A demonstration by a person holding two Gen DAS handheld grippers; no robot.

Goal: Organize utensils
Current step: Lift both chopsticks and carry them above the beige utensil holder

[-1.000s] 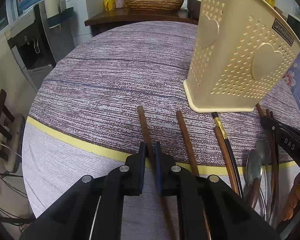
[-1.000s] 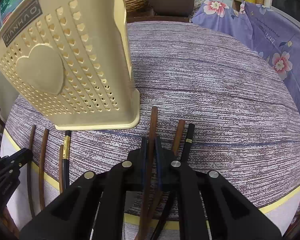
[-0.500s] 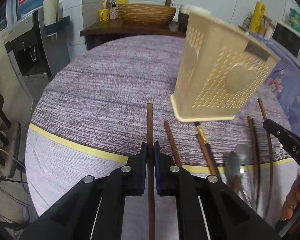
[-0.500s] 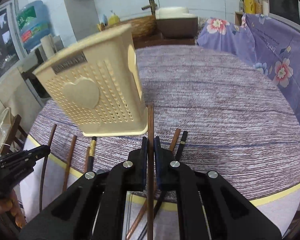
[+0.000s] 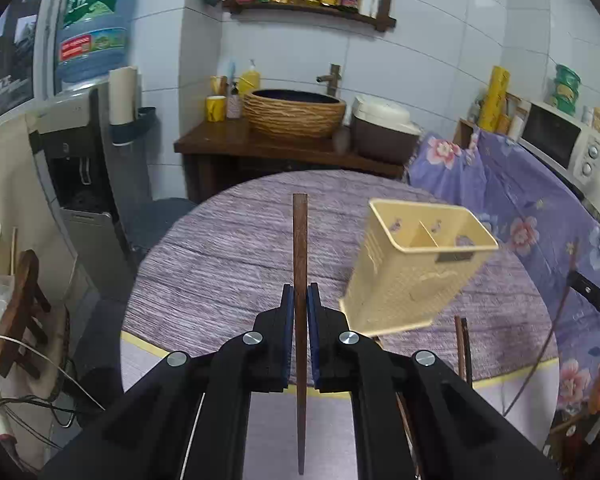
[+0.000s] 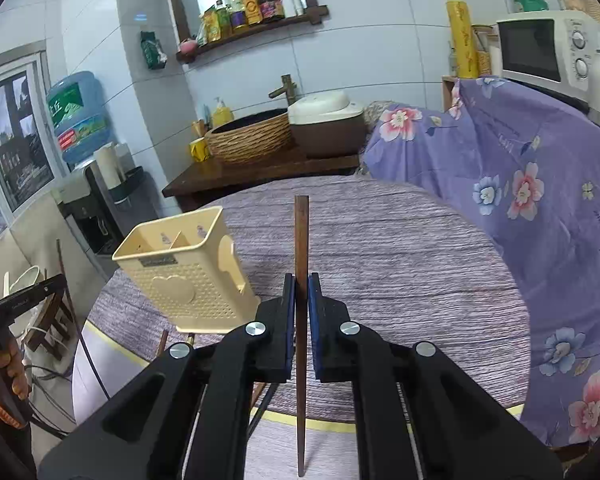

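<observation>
change: i am lifting both chopsticks off the worktop [image 5: 228, 264] | left gripper [image 5: 300, 300] clenching a brown chopstick [image 5: 300, 240] | right gripper [image 6: 300, 300] clenching another chopstick [image 6: 301, 236] | meaning: both are heading for the cream utensil holder [image 5: 412, 276]

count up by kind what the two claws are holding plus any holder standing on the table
wooden chopsticks: 2, one gripped in the left claw, one in the right claw
cream utensil holder: 1, upright on the table
total: 3
</observation>
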